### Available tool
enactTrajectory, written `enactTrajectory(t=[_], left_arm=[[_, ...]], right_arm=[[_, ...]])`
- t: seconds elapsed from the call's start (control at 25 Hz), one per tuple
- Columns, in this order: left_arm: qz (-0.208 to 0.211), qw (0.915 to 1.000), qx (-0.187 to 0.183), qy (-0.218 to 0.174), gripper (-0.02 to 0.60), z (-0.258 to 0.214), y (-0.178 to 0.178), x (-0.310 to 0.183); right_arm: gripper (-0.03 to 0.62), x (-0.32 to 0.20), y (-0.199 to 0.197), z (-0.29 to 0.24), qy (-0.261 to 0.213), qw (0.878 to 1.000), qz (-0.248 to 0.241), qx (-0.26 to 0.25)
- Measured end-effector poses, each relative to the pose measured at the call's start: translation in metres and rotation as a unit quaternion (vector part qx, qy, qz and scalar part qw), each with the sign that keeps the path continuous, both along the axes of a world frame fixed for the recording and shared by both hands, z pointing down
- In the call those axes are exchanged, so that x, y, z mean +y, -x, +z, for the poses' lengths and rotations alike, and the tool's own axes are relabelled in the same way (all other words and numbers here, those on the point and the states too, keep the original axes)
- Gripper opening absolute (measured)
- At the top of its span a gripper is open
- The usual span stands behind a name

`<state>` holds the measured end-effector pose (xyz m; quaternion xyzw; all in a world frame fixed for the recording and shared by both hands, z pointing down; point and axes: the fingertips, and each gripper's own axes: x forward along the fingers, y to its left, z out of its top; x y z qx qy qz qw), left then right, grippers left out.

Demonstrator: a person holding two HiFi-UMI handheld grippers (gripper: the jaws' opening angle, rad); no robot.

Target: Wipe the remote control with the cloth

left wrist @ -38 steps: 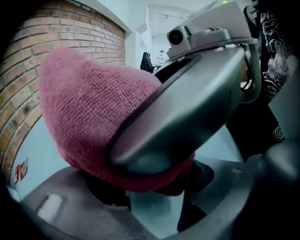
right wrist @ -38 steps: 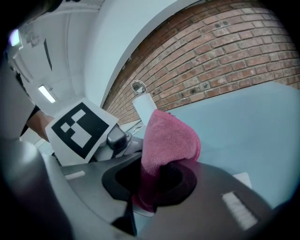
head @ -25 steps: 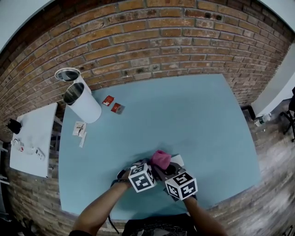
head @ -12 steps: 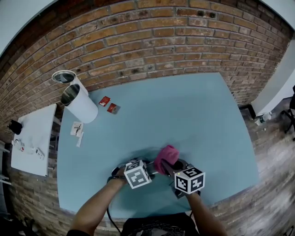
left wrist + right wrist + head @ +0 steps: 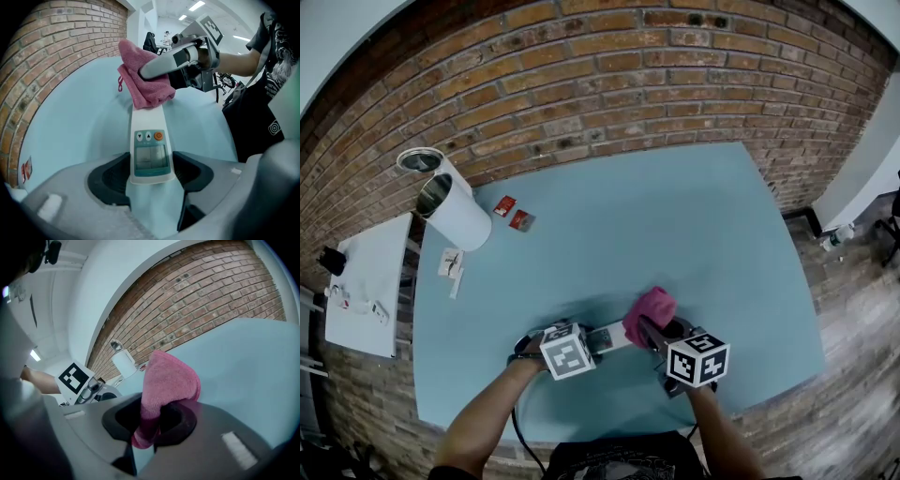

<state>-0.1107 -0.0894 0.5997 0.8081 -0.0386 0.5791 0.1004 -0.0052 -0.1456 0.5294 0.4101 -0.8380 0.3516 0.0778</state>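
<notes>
A white remote control [image 5: 150, 152] with a small screen and an orange button sits lengthwise between the jaws of my left gripper [image 5: 150, 174], which grip its near end. In the head view the remote [image 5: 611, 337] runs from the left gripper [image 5: 587, 343] toward the right one. A pink cloth [image 5: 143, 89] lies bunched over the remote's far end. My right gripper [image 5: 157, 420] is shut on the cloth [image 5: 168, 378], which folds out past its jaws. Seen from the head, the cloth [image 5: 650, 312] is just ahead of the right gripper [image 5: 656, 331].
The light blue table [image 5: 694, 225] stands against a brick wall. At its far left are two white cylinders [image 5: 450, 211], two small red packets [image 5: 514, 214] and paper slips [image 5: 450, 262]. A white side table [image 5: 366, 281] stands off to the left.
The right gripper has carried the pink cloth to the right along the remote, away from the left gripper, so more of the remote shows. The left gripper keeps its hold.
</notes>
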Motion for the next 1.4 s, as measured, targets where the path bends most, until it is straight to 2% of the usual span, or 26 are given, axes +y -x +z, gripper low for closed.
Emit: enactTrajectory(t=[0.24, 0.6, 0.8, 1.0, 1.2, 1.4], left_arm=[[-0.001, 0.9994, -0.034, 0.012, 0.287, 0.002, 0.001, 0.001], [-0.003, 0.998, -0.062, 0.015, 0.287, 0.004, 0.003, 0.001], [-0.003, 0.9965, -0.081, 0.019, 0.287, 0.003, 0.004, 0.001], [-0.006, 0.9956, -0.091, 0.019, 0.287, 0.005, 0.004, 0.001], [-0.004, 0.9946, -0.102, 0.021, 0.287, 0.006, 0.004, 0.001], [-0.006, 0.9956, -0.091, 0.022, 0.287, 0.004, 0.004, 0.0]], right_arm=[[0.066, -0.006, -0.02, 0.001, -0.002, 1.0, 0.006, -0.003], [0.066, -0.019, -0.054, 0.008, 0.003, 0.999, 0.041, -0.008], [0.066, -0.035, -0.052, 0.005, -0.011, 0.999, 0.046, -0.016], [0.064, -0.05, -0.044, 0.008, -0.042, 0.998, 0.052, 0.011], [0.064, -0.049, -0.036, 0.011, -0.062, 0.996, 0.029, 0.059], [0.064, -0.045, -0.031, 0.013, -0.067, 0.994, 0.018, 0.085]])
